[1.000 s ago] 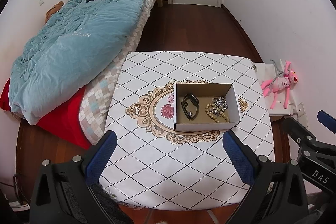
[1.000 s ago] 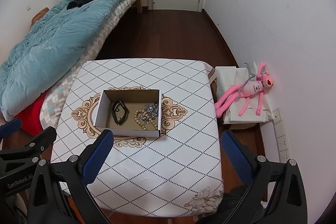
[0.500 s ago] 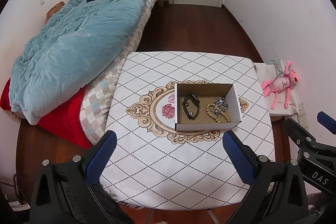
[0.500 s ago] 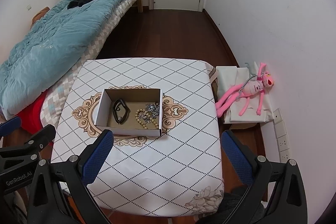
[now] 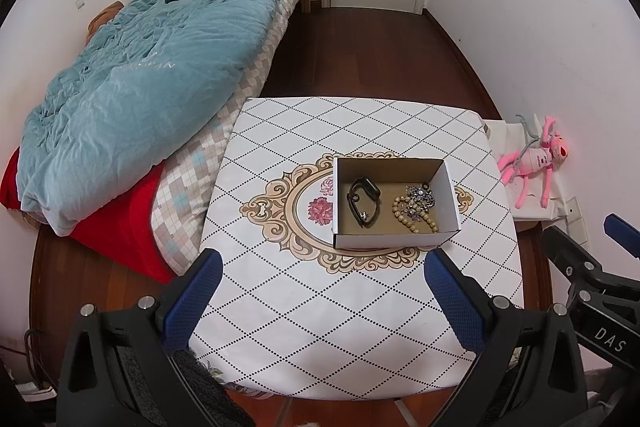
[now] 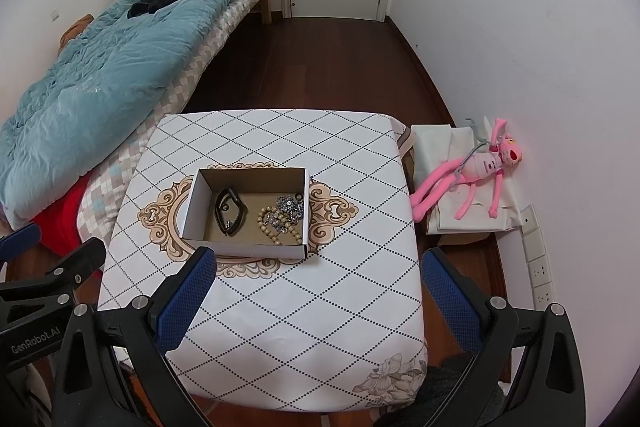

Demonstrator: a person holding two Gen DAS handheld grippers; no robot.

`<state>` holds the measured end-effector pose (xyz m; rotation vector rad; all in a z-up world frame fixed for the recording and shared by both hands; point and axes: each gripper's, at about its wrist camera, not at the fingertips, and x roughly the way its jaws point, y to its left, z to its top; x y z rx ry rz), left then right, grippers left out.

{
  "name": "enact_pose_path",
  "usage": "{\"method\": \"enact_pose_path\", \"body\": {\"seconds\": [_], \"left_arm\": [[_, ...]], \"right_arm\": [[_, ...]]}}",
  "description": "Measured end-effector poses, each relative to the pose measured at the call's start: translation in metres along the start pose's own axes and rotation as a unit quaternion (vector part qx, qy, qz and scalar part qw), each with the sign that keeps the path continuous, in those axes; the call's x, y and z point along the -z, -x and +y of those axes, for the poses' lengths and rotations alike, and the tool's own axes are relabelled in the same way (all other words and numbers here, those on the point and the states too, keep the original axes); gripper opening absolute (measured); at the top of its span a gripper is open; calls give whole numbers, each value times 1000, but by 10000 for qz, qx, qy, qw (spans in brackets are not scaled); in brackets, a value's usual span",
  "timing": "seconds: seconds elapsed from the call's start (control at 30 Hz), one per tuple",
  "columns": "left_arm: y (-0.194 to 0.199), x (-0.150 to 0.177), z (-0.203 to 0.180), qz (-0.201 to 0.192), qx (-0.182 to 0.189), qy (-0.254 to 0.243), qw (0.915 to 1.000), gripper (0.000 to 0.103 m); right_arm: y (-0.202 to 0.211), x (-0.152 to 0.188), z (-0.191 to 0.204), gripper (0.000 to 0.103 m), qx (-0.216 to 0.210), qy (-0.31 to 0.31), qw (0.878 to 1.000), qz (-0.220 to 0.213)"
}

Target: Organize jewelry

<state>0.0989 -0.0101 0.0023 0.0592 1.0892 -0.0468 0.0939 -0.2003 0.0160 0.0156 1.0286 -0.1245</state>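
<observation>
Near the centre of both frames, on a small table (image 5: 360,327) under a white cloth with a black dotted diamond pattern and a gold ornamental medallion: an open cardboard box (image 5: 394,239), white outside and brown inside. Inside it, at the left, a black band (image 5: 362,201) bent into a loop with a small metal clasp at its near end, possibly a watch strap or bracelet. Inside at the right, a string of pale wooden beads (image 5: 416,217), tangled with a cluster of silver, sparkling jewelry (image 5: 420,197), too small to tell apart piece by piece.

Along the bottom of the left wrist view, the left gripper (image 5: 320,301), spread wide, blue pads empty, raised above the near edge of the table. At the lower right of that frame, part of the other tool, marked "DAS". Along the bottom of the right wrist view, the right gripper (image 6: 318,301), likewise spread wide and holding nothing; at the lower left there, white lettering "GenRobot.AI".

At upper left, a bed with a teal quilt (image 5: 132,87) bearing faint lettering, unreadable. At right, against the wall, a pink plush toy (image 6: 474,173) lying on folded white cloth.
</observation>
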Motion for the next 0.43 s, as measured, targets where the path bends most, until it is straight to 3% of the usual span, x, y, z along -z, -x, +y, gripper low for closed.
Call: {"method": "enact_pose_path", "body": {"seconds": [0.43], "left_arm": [[1,1,-1,-14,-9,24,10000,103]], "right_arm": [[0,2,-1,103,-9,0,10000,23]]}}
